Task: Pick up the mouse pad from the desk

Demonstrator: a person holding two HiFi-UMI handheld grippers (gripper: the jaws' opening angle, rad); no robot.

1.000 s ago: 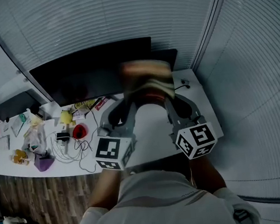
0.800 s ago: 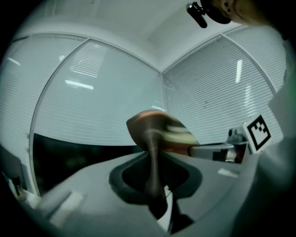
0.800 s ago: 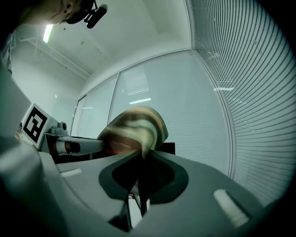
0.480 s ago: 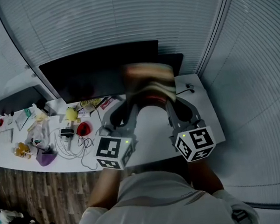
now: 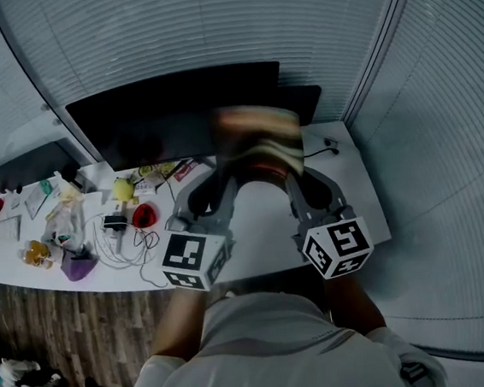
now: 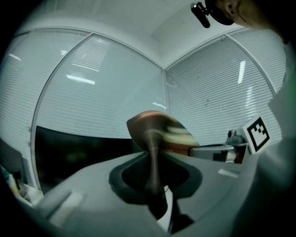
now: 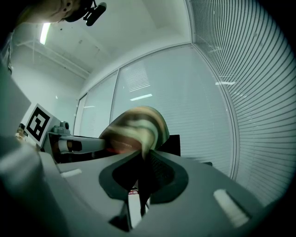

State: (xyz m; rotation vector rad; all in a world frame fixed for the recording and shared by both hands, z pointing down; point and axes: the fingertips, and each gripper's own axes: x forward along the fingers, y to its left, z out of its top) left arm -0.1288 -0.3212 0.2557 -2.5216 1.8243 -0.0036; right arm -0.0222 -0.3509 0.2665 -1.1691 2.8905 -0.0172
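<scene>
The mouse pad (image 5: 258, 142), brown with cream and red swirls, hangs in the air above the white desk (image 5: 266, 220), held between both grippers. My left gripper (image 5: 228, 179) is shut on its left edge, my right gripper (image 5: 292, 174) on its right edge. In the left gripper view the mouse pad (image 6: 159, 134) stands edge-on, pinched in the left gripper (image 6: 155, 162). In the right gripper view the mouse pad (image 7: 136, 129) bulges above the right gripper (image 7: 143, 166), pinched there. Both grippers point level toward the window blinds.
A wide dark monitor (image 5: 173, 114) stands at the desk's back. Left of me lie a red mouse (image 5: 144, 214), white cables (image 5: 114, 245), a yellow object (image 5: 121, 190), a purple item (image 5: 76, 270) and papers. A black cable (image 5: 327, 145) lies at the back right. Wooden floor (image 5: 68, 335) lies below.
The grippers and the mouse pad keep their place in the picture. The desk and monitor have shifted slightly as the head view moved.
</scene>
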